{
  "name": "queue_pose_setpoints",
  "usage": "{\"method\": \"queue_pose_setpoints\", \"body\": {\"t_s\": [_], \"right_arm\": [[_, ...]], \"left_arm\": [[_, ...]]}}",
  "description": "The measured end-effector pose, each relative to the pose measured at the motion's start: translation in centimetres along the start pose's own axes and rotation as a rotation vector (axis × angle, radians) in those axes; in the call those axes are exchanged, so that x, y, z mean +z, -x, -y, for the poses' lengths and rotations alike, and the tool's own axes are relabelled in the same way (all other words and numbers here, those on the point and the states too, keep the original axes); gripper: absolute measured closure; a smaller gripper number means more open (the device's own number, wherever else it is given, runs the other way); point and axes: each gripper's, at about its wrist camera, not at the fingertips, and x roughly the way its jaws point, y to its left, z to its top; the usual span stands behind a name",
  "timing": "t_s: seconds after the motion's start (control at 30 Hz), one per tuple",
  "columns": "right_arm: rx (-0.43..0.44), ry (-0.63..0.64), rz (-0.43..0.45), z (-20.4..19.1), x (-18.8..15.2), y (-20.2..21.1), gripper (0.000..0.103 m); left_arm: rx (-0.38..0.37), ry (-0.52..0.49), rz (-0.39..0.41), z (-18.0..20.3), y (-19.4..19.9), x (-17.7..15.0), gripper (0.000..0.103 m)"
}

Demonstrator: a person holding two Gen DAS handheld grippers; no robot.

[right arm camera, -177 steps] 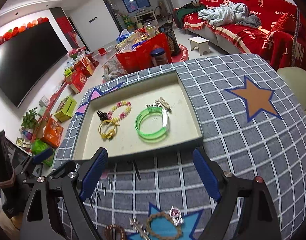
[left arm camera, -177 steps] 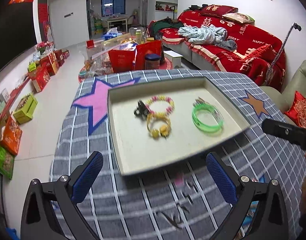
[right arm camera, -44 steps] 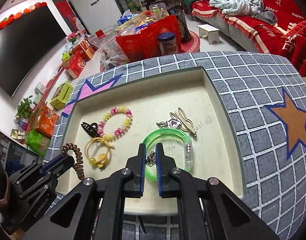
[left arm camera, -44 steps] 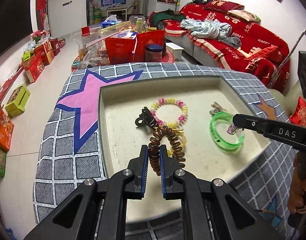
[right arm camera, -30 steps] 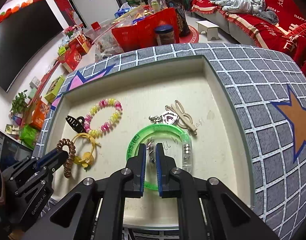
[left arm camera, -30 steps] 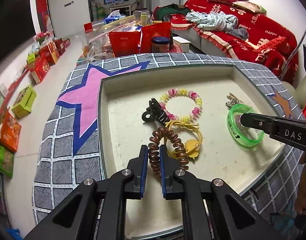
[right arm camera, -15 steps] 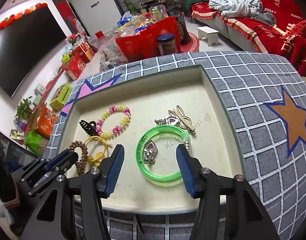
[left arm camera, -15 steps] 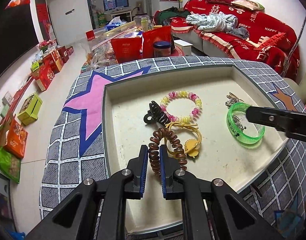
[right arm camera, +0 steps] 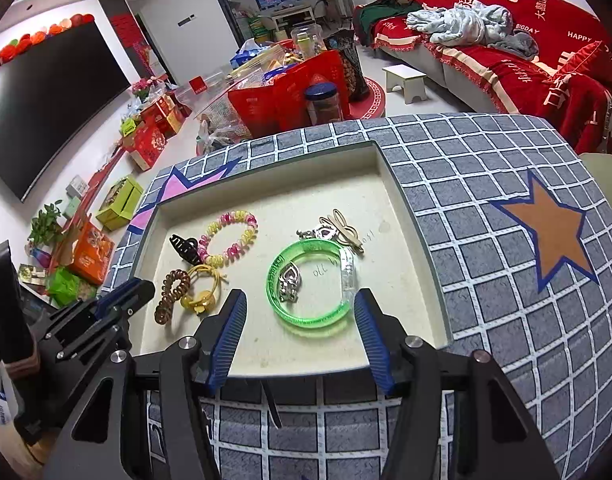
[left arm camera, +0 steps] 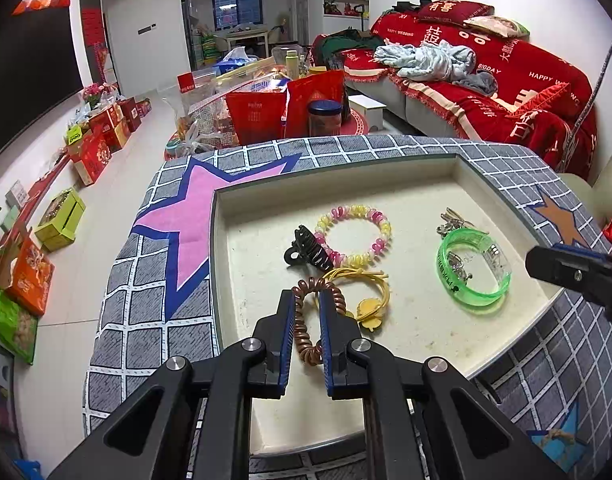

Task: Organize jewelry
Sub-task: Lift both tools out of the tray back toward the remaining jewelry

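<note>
A cream tray (left arm camera: 214, 248) (right arm camera: 402, 208) sits on the checked tablecloth. My left gripper (left arm camera: 307, 300) (right arm camera: 133, 294) is shut on a brown spiral hair tie (left arm camera: 301, 336) (right arm camera: 169, 296) just over the tray's near left part. My right gripper (right arm camera: 299, 304) (left arm camera: 566, 266) hangs above the tray's front edge. Its jaws are opening, with nothing pressed between them. Beyond its fingertips lies a green bangle (right arm camera: 310, 326) (left arm camera: 478, 300) with a silver heart pendant (right arm camera: 289, 282) inside. A beaded bracelet (left arm camera: 380, 240), black claw clip (left arm camera: 306, 250) and yellow hair tie (left arm camera: 370, 308) lie mid-tray.
Small metal charms and a beige clip (right arm camera: 342, 228) lie behind the bangle. A thin black pin (right arm camera: 271, 404) rests on the cloth in front of the tray. A blue star patch (left arm camera: 558, 436) with a bracelet is at the near right. Red bags and a sofa stand beyond the table.
The right gripper's jaws came apart and let go of the silver pendant, which now lies inside the green bangle; that gripper drew back and up. The left gripper stayed shut on the hair tie.
</note>
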Motion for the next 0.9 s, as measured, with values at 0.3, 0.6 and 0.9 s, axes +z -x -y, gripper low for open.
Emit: {"method": "queue_pose_setpoints", "body": {"t_s": [0.3, 0.6, 0.9], "right_arm": [[0.011, -0.003, -0.006, 0.4, -1.4, 1.0, 0.023], [0.025, -0.01, 0.013, 0.8, -2.9, 2.6, 0.016], [0.034, 0.01, 0.022, 0.4, -4.4, 4.9, 0.015]], "left_arm": [[0.013, 0.025, 0.029, -0.2, 1.7, -0.2, 0.0], [0.058, 0.025, 0.068, -0.6, 3.4, -0.9, 0.0], [0.054, 0.027, 0.062, -0.1, 5.9, -2.5, 0.0]]}}
